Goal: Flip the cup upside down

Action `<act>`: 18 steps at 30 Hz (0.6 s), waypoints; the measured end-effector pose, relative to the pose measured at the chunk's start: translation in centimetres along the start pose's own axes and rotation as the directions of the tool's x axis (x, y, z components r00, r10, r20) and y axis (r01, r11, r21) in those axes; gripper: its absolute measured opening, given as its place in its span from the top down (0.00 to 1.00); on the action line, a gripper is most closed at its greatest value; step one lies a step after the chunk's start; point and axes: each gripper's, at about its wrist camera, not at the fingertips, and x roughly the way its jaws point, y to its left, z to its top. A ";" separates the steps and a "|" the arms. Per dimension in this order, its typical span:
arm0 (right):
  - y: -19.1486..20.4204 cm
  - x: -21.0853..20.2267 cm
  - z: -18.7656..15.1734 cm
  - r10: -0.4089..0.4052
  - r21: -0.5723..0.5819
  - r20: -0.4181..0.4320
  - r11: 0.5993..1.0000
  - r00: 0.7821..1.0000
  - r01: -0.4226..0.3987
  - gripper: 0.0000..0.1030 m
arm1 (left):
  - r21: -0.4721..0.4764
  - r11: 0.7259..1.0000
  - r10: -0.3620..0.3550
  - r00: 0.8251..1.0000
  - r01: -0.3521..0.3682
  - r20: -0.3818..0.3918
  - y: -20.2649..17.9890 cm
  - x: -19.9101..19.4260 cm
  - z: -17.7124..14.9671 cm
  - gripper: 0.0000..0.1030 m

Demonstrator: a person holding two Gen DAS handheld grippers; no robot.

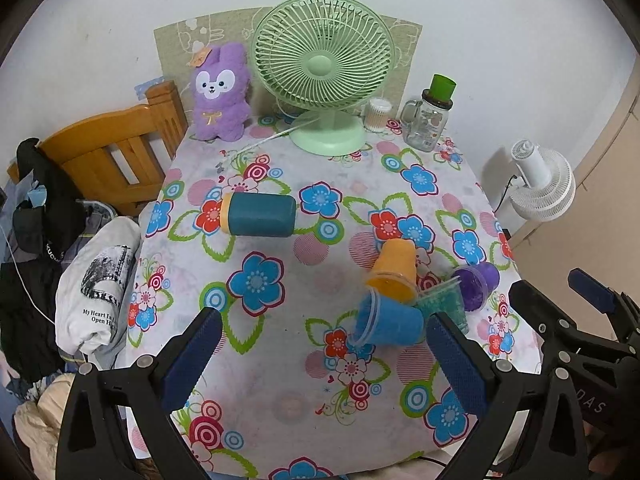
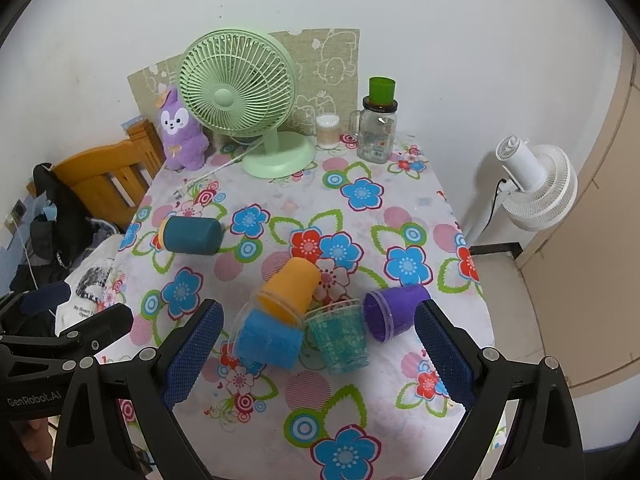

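Note:
Several plastic cups lie in a cluster on the floral tablecloth (image 2: 280,200): an orange cup (image 2: 290,286), a blue cup (image 2: 268,340) on its side, a teal cup (image 2: 342,336) standing upright, and a purple cup (image 2: 392,312) on its side. A dark teal cup (image 2: 192,235) lies on its side further left. In the left wrist view the orange cup (image 1: 394,268), blue cup (image 1: 390,322), purple cup (image 1: 476,284) and dark teal cup (image 1: 260,215) show too. My left gripper (image 1: 324,364) is open and empty above the table's near side. My right gripper (image 2: 316,356) is open, empty, just before the cluster.
A green fan (image 2: 244,100), a purple plush (image 2: 180,136), a cotton swab jar (image 2: 327,131) and a glass jar with green lid (image 2: 378,124) stand at the back. A wooden chair (image 2: 104,176) with clothes is left. A white fan (image 2: 536,184) stands right.

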 end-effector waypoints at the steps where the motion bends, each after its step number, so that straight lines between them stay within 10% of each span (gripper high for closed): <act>1: 0.0 0.0 0.1 0.001 0.000 0.000 1.000 1.000 -0.001 0.05 | 0.001 1.000 0.002 1.000 -0.002 0.001 0.0 0.0 0.0 0.00; 18: -1.3 1.6 0.8 -0.006 0.006 -0.033 1.000 0.999 0.006 0.05 | 0.020 1.000 0.013 1.000 -0.012 -0.027 -1.1 1.7 0.4 0.00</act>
